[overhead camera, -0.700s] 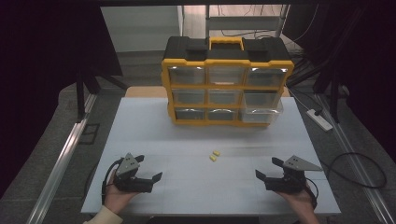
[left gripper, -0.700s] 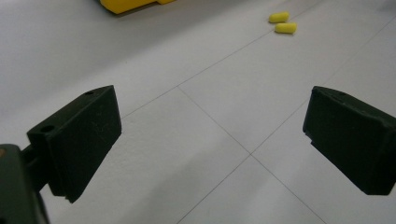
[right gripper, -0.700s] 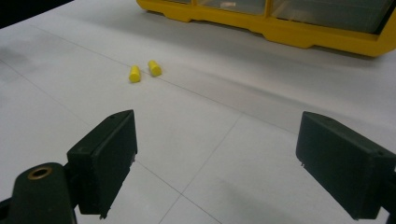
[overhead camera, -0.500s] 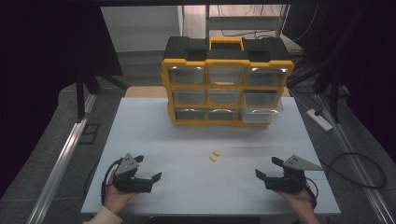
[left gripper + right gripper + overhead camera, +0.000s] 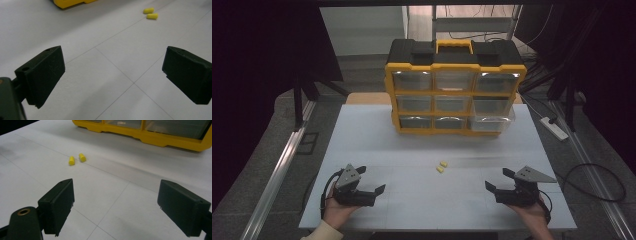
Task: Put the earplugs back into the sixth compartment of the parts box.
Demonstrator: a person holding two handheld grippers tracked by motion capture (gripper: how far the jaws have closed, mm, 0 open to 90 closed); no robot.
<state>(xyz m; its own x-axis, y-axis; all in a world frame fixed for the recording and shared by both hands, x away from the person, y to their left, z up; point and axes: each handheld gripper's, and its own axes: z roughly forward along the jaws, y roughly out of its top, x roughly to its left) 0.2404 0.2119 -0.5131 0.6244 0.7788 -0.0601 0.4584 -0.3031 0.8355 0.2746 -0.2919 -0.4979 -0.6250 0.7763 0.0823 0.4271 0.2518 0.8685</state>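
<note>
Both the left gripper (image 5: 371, 191) and the right gripper (image 5: 498, 182) rest low over the white table (image 5: 362, 130), jaws spread wide and empty. Two yellow earplugs (image 5: 442, 166) lie between and ahead of them; the yellow drawer organizer (image 5: 455, 90) stands farther beyond.

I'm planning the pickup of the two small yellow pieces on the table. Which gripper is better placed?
Slightly the right gripper: the yellow pieces lie a bit nearer it than the left gripper. Both stand open and empty.
</note>
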